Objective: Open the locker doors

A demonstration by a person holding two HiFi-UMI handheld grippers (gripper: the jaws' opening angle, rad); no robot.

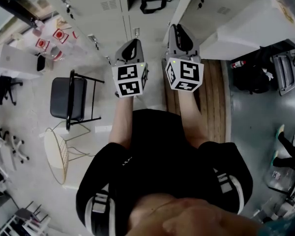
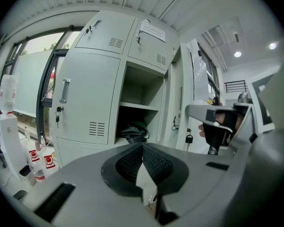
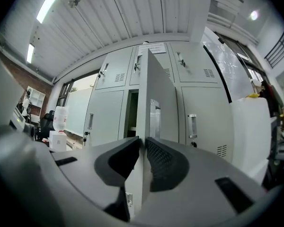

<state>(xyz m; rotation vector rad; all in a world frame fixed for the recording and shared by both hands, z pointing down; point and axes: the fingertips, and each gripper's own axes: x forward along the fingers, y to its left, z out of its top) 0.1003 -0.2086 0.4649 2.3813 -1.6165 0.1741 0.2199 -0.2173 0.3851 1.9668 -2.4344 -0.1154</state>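
Closest in, your left claw is pinched together with nothing in it, hanging in the air in front of the lockers. Your right claw sits right beside it and is doing the actual work. Its jaws are clamped on the free edge of the locker door, and that thin edge runs straight up between the pads. From the head view both claws are side by side just past your forearms, marker cubes facing up at you.

The door itself is swung out toward you, so in the right gripper view you're looking at it nearly edge-on. Behind it the compartment is wide open. There's a shelf across the middle and a black bag slumped underneath it.

The tall locker just left of that opening is closed, with an upright handle and keys dangling from the lock below it. The small doors along the top row are shut too.

Further left, by the window, an upside-down water bottle sits on a white stand. Down on the floor off to your left there's a black folding chair, standing clear of the lockers.
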